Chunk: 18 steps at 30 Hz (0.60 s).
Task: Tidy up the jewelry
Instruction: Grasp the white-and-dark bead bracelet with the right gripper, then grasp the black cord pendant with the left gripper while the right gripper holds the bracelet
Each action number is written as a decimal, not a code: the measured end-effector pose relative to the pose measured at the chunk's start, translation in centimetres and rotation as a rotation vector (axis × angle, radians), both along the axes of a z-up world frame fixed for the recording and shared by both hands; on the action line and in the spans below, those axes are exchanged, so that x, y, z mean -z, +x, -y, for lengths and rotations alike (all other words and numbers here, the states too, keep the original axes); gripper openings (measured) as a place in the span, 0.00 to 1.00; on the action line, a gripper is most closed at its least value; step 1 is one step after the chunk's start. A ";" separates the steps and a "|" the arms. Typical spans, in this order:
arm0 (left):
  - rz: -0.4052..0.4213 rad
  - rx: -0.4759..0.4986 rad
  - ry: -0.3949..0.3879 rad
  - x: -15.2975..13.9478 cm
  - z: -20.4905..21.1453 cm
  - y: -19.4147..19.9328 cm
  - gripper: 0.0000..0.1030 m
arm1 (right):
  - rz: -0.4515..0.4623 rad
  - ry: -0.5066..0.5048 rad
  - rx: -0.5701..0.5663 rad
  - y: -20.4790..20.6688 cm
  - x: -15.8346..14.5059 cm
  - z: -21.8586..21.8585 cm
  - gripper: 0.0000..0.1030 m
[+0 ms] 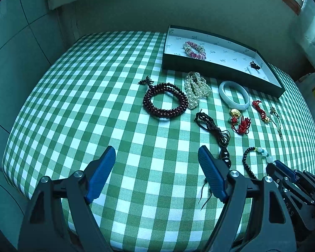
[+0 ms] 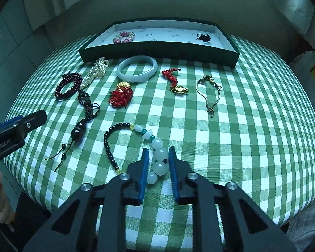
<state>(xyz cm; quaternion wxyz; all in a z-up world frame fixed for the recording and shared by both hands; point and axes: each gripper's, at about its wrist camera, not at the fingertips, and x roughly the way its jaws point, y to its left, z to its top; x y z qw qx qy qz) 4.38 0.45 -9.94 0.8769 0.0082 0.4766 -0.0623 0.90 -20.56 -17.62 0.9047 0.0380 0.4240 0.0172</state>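
- Right gripper (image 2: 158, 154): jaws narrowly spread around the bead bracelet's (image 2: 157, 157) white beads, not pinching; round beads may roll free.
- Left gripper (image 1: 156, 163): jaws spread wide, empty, toward 9 o'clock.
- Dangling black strand may snag before the tray (image 2: 157, 50) at 12 o'clock.

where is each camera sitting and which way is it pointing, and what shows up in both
Left wrist: sits on the left gripper, wide open above the checked cloth, looking toward the tray; the right gripper shows at lower right.
Right wrist: sits on the right gripper, low over the table's near edge, fingers either side of the white beads of the black-and-white bead bracelet; the left gripper shows at left.
Shared: tray, jade bangle, dark red bead bracelet.
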 end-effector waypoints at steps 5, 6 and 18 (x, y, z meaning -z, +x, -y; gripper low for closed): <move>-0.016 0.020 -0.008 0.4 0.6 0.0 0.78 | 0.011 -0.010 0.036 -0.1 -0.1 1.3 0.13; -0.020 0.027 -0.013 0.4 0.8 0.0 0.78 | 0.015 -0.014 0.046 -0.1 -0.2 1.8 0.13; -0.078 0.118 -0.061 1.4 5.0 0.0 0.75 | 0.045 0.005 0.142 0.0 -1.0 6.8 0.13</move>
